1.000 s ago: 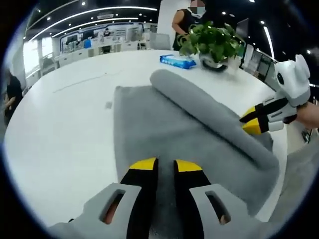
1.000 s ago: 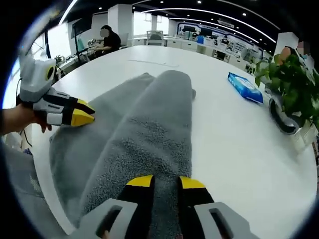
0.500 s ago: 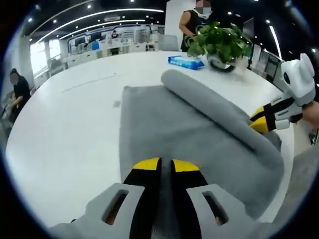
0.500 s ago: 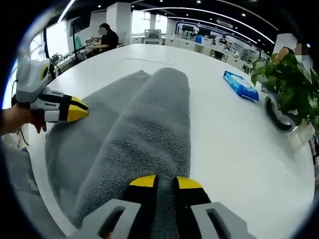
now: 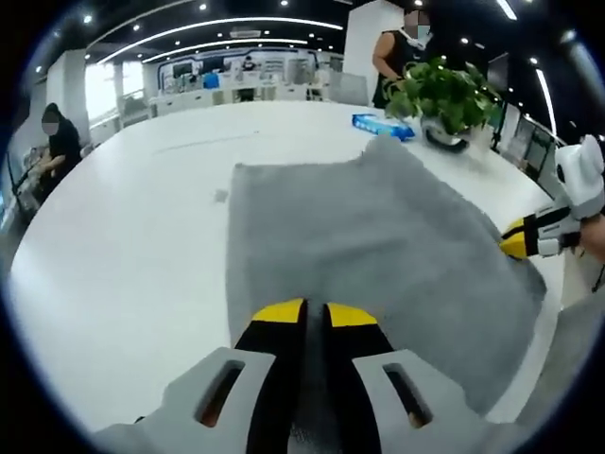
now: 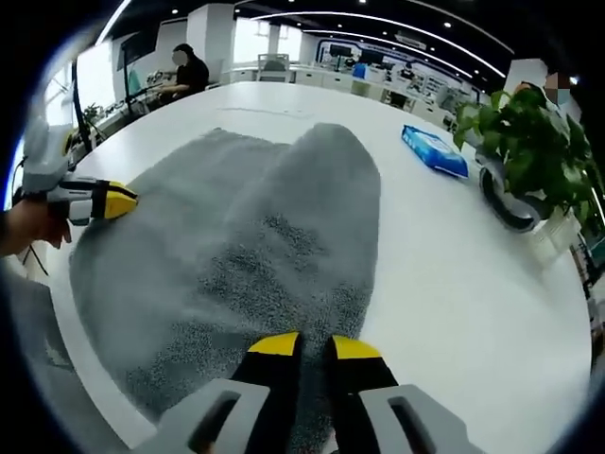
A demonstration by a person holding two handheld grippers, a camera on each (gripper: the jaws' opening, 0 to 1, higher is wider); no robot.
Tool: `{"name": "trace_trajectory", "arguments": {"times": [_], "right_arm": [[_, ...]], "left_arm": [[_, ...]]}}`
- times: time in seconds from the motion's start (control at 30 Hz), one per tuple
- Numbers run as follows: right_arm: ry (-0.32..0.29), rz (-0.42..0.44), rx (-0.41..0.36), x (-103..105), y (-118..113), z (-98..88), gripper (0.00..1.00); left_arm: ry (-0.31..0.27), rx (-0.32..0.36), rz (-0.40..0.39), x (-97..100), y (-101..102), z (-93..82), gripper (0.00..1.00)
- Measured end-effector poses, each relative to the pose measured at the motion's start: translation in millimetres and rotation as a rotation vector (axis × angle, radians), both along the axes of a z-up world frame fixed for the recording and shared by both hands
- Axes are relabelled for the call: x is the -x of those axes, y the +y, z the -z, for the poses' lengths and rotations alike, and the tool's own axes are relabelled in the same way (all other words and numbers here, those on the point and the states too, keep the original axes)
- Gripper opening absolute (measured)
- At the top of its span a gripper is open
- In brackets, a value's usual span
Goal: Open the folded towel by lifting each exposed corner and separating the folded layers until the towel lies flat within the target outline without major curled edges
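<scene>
Grey towel point(image 5: 369, 246) spread on white round table point(image 5: 123, 236), w/ far part raised in a fold, seen in right gripper view. Left gripper point(image 5: 304, 314): jaws closed, pinching near towel edge. Right gripper point(image 6: 304, 346): jaws closed on its towel edge too. Potted plant point(image 6: 525, 142) & blue wipes pack point(image 6: 433, 149) sit on table beyond towel, well apart from it.

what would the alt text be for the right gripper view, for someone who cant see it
A grey towel lies spread on a round white table, one fold raised along its middle, with the right tongs shut on its near edge. The left tongs grip the towel's left edge. A blue packet and a potted plant stand beyond, to the right.
</scene>
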State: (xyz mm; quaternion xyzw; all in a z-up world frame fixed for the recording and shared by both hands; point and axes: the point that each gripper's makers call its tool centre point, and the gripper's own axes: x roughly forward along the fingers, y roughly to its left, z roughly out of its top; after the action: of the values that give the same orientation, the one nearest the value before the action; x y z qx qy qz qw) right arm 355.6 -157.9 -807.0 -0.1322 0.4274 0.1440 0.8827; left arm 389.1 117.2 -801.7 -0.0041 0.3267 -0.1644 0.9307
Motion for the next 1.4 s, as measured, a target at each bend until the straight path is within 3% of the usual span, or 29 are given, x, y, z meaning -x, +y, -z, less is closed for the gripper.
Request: {"name": "trace_trajectory", "arguments": {"times": [0.2, 0.47, 0.57, 0.73, 0.9, 1.2, 1.4], "right_arm": [[-0.009, 0.016, -0.012, 3, 3, 0.0, 0.09], [-0.001, 0.001, -0.018, 8, 16, 0.6, 0.09], [0.002, 0.001, -0.04, 9, 28, 0.2, 0.09], [-0.019, -0.088, -0.03, 10, 62, 0.5, 0.09], [-0.032, -0.121, -0.046, 10, 87, 0.6, 0.09], [-0.008, -0.174, -0.027, 9, 102, 0.5, 0.09], [-0.008, -0.193, -0.011, 9, 107, 0.5, 0.08]], "left_arm": [[0.008, 0.033, -0.018, 5.0, 4, 0.3, 0.06], [-0.005, 0.024, 0.007, 4.0, 16, 0.4, 0.05], [-0.016, -0.012, 0.011, 1.5, 27, -0.1, 0.05], [-0.043, -0.014, -0.026, -1.6, 58, -0.3, 0.05], [-0.054, -0.005, -0.069, -5.6, 83, -0.4, 0.05], [-0.093, -0.007, -0.091, -7.7, 97, -0.6, 0.05], [-0.079, 0.011, -0.101, -8.8, 102, -0.6, 0.05]]}}
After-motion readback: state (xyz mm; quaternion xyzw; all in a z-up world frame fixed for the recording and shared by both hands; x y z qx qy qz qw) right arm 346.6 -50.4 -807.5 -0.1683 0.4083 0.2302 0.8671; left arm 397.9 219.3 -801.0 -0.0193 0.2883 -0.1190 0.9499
